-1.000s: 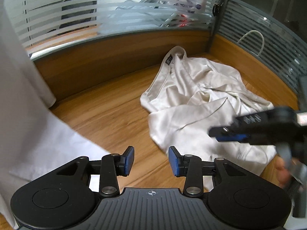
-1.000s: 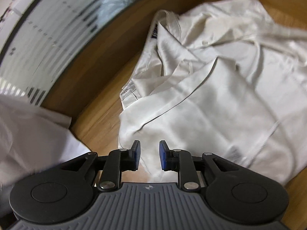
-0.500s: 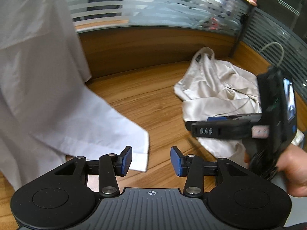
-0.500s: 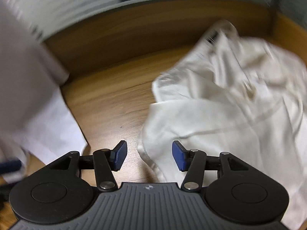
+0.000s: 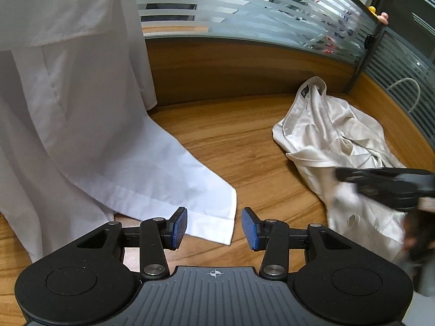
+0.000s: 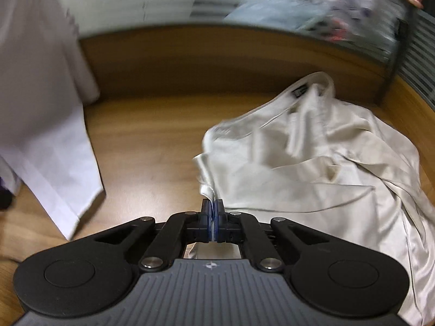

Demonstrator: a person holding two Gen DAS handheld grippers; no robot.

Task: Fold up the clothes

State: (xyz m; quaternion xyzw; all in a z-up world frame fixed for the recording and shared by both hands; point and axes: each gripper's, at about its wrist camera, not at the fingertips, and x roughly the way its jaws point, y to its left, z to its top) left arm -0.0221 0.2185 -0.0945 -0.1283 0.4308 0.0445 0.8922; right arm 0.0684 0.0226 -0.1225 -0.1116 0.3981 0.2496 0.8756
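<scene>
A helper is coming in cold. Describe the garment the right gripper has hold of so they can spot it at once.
On the wooden tabletop, look toward the right corner, where the striped glass partitions meet. There lies a crumpled cream satin shirt, its edge pinched in the right gripper. Its sheen, warm tint and dark neck label set it apart from the matte white shirt hanging at the left.

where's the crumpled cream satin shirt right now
The crumpled cream satin shirt lies right on the wooden table, its near edge pinched in the right claw.
</scene>
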